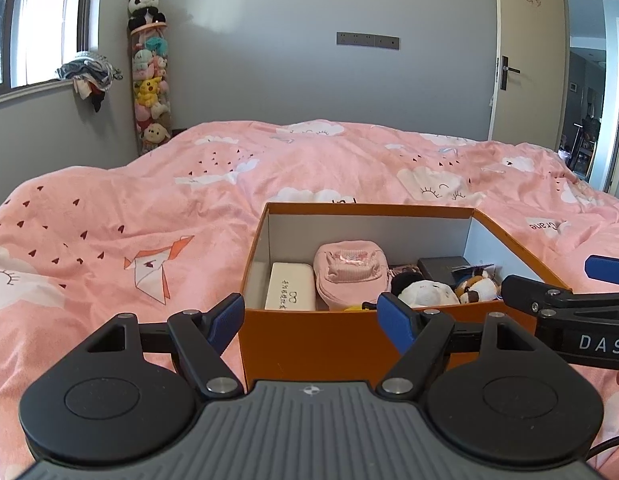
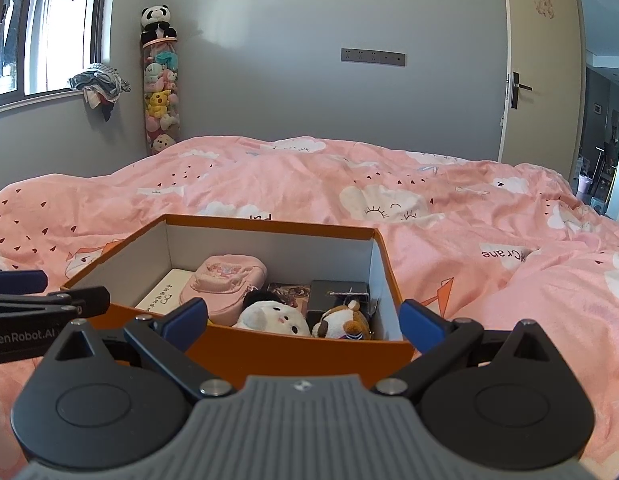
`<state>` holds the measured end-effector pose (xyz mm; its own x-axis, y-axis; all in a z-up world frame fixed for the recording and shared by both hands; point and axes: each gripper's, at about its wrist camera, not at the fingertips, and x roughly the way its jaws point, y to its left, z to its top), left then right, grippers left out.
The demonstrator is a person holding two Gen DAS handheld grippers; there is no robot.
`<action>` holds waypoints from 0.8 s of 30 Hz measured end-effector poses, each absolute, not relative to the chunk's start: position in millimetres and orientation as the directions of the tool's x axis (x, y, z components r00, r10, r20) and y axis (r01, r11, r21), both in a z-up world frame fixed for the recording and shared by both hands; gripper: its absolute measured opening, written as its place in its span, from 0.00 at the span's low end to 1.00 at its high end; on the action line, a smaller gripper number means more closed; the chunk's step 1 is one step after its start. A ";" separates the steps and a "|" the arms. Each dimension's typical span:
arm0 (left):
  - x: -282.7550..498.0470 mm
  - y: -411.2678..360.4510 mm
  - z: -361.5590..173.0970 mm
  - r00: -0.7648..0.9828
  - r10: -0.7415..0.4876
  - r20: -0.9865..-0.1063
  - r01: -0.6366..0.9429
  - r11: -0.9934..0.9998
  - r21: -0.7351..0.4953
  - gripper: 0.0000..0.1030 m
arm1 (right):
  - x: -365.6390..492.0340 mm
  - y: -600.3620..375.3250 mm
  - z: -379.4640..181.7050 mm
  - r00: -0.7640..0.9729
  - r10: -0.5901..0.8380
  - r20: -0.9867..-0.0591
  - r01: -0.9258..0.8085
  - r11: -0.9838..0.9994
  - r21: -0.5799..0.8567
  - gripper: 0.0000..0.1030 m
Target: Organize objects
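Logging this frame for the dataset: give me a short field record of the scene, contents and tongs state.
surface: bed with pink duvet
container: orange box, open top
contents: pink pouch, white case, white plush, brown plush, black box
left tongs: open, empty
right tongs: open, empty
loose items on duvet: none visible

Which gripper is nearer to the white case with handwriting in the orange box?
Left. The left gripper is open just before the box's near-left end, where the white case lies. The right gripper, also open, faces the box's right half, by the plush toys.
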<state>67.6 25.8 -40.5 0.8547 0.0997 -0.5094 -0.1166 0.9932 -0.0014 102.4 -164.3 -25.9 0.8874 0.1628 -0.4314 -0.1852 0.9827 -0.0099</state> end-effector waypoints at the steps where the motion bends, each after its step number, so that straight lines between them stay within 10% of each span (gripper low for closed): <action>1: 67.6 25.5 -40.5 0.855 0.097 -0.509 -0.113 0.994 -0.002 0.86 | 102.3 -164.7 -25.9 0.887 0.162 -0.432 -0.184 0.983 -0.009 0.99; 24: 66.7 25.7 -37.4 0.852 0.096 -0.515 -0.111 0.994 0.003 0.86 | 102.3 -166.4 -28.8 0.883 0.156 -0.443 -0.174 0.985 -0.002 0.99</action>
<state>66.7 25.7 -37.4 0.8517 0.0963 -0.5151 -0.1107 0.9939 0.0028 102.3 -166.4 -28.8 0.8828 0.1555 -0.4432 -0.1745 0.9847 -0.0020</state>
